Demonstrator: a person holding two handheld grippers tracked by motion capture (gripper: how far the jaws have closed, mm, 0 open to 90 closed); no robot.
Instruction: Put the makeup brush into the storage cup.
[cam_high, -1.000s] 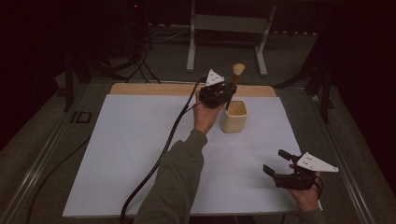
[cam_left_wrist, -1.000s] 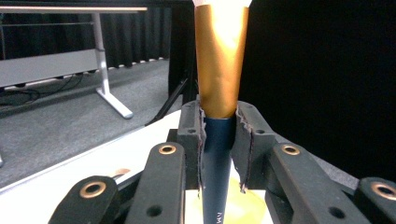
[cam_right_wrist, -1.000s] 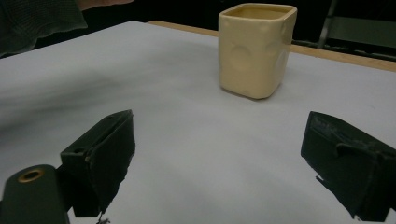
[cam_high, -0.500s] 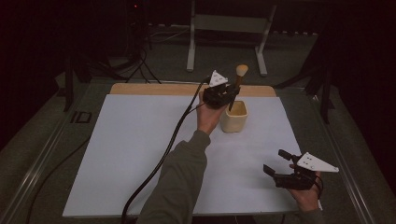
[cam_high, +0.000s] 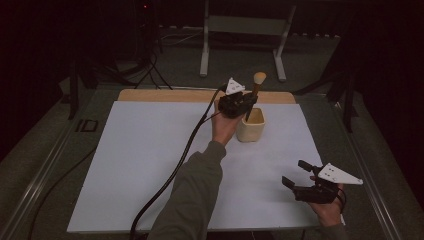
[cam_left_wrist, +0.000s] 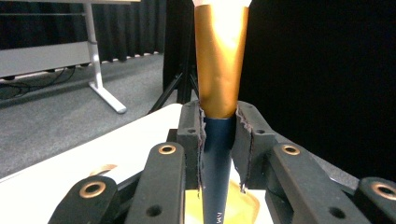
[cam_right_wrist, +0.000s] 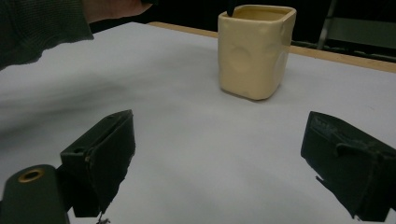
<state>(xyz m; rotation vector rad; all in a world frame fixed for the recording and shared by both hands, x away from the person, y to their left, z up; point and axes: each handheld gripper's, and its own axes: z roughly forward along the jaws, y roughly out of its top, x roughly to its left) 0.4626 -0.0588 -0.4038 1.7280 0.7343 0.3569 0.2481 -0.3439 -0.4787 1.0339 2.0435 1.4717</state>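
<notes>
From the high view I see my left gripper (cam_high: 246, 104) clamped on a makeup brush (cam_high: 254, 95), its handle dipping into the cream cup (cam_high: 250, 125) at the far middle of the bench (cam_high: 150, 160). The left gripper view adds the close grip: pads squeezing the dark handle below a copper ferrule. My right gripper (cam_high: 300, 178) rests near right, jaws wide apart and holding nothing. White sheet on the bench, dark curtains around, a grey stand (cam_high: 242, 30) beyond.

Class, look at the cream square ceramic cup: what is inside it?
The dark handle of a makeup brush dips into the cream square ceramic cup, held by the left gripper. The cup's wall hides the handle's lower end and the cup's bottom.
</notes>
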